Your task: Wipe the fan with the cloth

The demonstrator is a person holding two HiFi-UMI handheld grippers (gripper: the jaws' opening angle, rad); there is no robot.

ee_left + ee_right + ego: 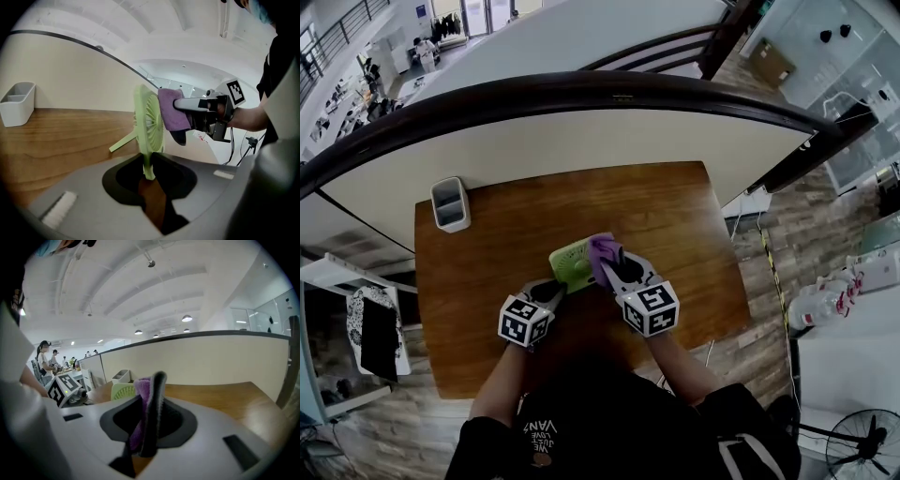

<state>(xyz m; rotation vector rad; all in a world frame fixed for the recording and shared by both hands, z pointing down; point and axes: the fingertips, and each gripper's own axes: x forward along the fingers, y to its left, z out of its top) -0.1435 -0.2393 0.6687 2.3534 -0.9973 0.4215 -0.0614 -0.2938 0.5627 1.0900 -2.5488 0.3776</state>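
Pale green plastic makes up the small round-grilled fan (572, 264), which sits at the centre of the head view above the brown wooden bench (506, 253), held up on edge rather than lying flat. The left gripper (555, 291) has its jaws pinching the fan's lower rim, steadying it. The right gripper (614, 267) has its jaws pressed together on a soft purple cloth (606, 251), whose bunched end lies against the grille face at the fan's right side. I judge the wiping to be under way, since cloth and fan are in contact. No picture shows which parts are already clean, so the rest of the grille, the rim and the back probably remain. Counted: one fan, one cloth, two grippers, and one white two-compartment plastic holder (450, 203) at the upper left of the bench, well apart from the work.
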